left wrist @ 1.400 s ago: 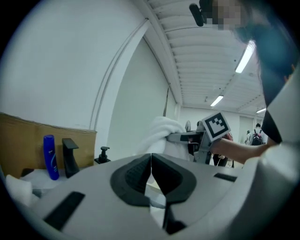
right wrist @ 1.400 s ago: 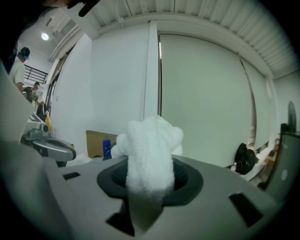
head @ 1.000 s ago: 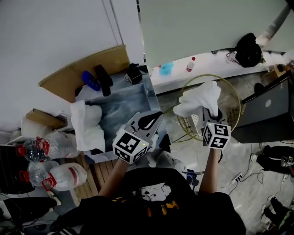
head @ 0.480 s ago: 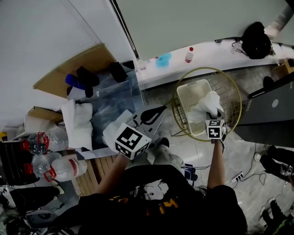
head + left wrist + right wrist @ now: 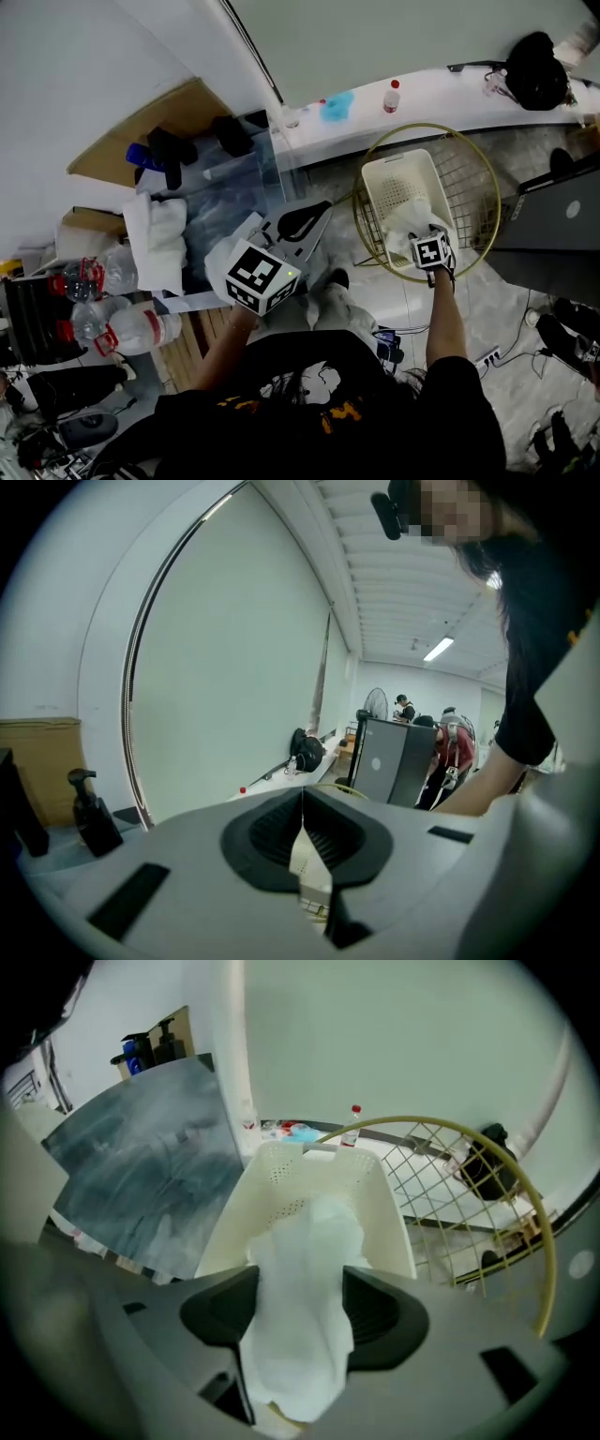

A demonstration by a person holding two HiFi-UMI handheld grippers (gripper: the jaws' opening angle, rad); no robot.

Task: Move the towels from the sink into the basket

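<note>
The right gripper is opening its fingers around the crumpled white towel to drop it into the cream perforated plastic basket, while the left gripper stays out of it, fingers clenched and empty

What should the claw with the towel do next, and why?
Probably let the right claw finish opening so the white towel drops. Its jaws are opening with the towel between them, and the towel hangs right over the cream basket, so it should fall inside. More towels wait by the sink.
</note>
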